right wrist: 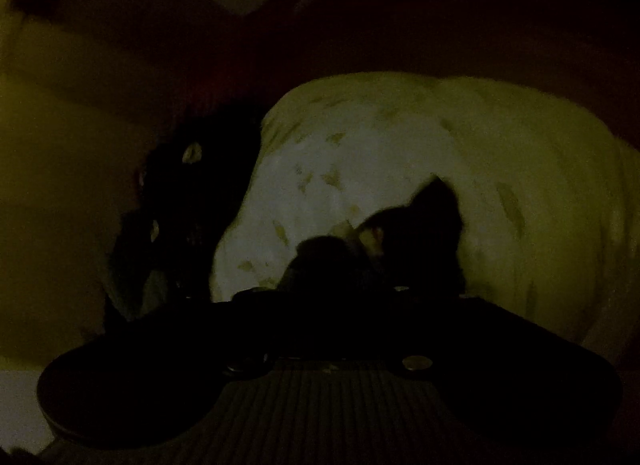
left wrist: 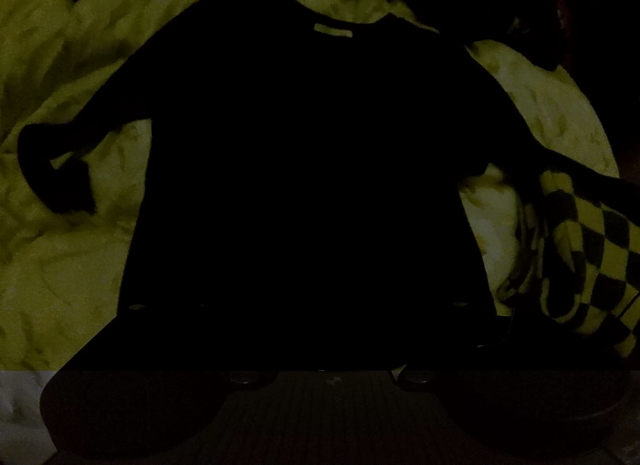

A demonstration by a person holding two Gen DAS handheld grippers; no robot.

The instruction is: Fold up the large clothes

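The scene is very dark. A black long-sleeved top (left wrist: 304, 153) lies spread flat on a pale patterned bedspread (left wrist: 60, 257), collar with a light label (left wrist: 333, 29) at the far end and sleeves out to both sides. My left gripper (left wrist: 296, 329) is at the hem end, its fingers lost against the black cloth. In the right wrist view a dark piece of cloth (right wrist: 420, 225), probably a sleeve end, lies just in front of my right gripper (right wrist: 332, 285). The jaws of both grippers are too dark to read.
A black-and-light checkered cloth (left wrist: 584, 257) lies at the right beside the top. In the right wrist view the pale bedspread (right wrist: 400, 153) bulges ahead, and a dark pile with pale spots (right wrist: 180, 205) sits to its left.
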